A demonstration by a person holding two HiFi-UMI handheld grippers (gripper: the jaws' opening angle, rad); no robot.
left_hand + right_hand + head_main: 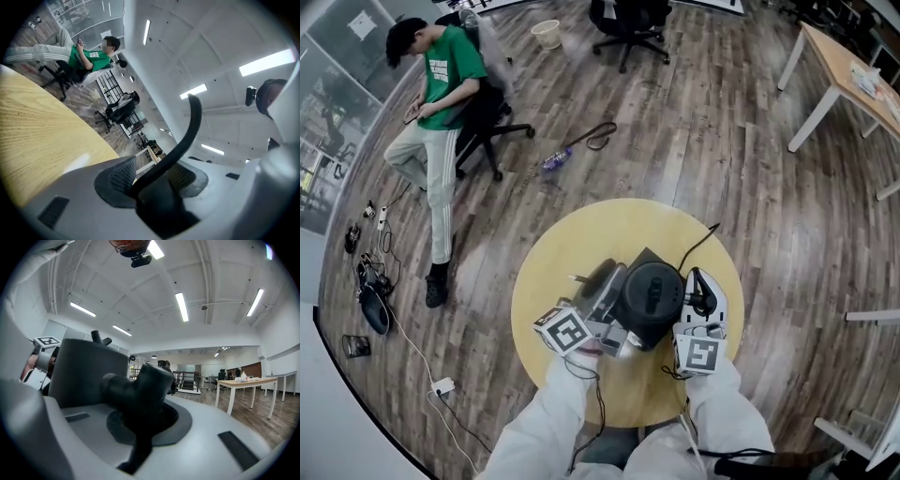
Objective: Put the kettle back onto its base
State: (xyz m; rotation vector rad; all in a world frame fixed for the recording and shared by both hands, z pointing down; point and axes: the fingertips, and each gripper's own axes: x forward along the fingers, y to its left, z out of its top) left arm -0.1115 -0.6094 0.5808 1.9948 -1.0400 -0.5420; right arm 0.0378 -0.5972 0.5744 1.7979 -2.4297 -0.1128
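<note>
- Although the white print on the seated person's [441, 84] green shirt is too small to read, the left marker cube [567, 330] and the right marker cube [698, 354] show sharp black-and-white squares. These are patterns, not letters.
- A sheet of paper [362, 23] on the glass wall is too blurred to read.
- The kettle [652, 298] is black, and its lid is closed with a knob on top, so its contents are hidden. It sits over the middle of the round wooden table [572, 239], between the two grippers.
- A dark angular piece [647, 256] shows at the kettle's far side. I cannot tell whether it is the base, or whether the kettle rests on it.
- The right gripper [145, 420] is clamped on the kettle's black handle [140, 385], and the grey body stands just left of it in the right gripper view.
- The left gripper [153, 178] is closed on a thin, curved black strip [190, 126]. I cannot tell whether it is a cord or part of the kettle.
- A black cord [698, 246] runs from beside the kettle to the table's far right rim.
- A pale bin [547, 33] stands on the wooden floor, well apart from the table, and its contents are too small to make out.
</note>
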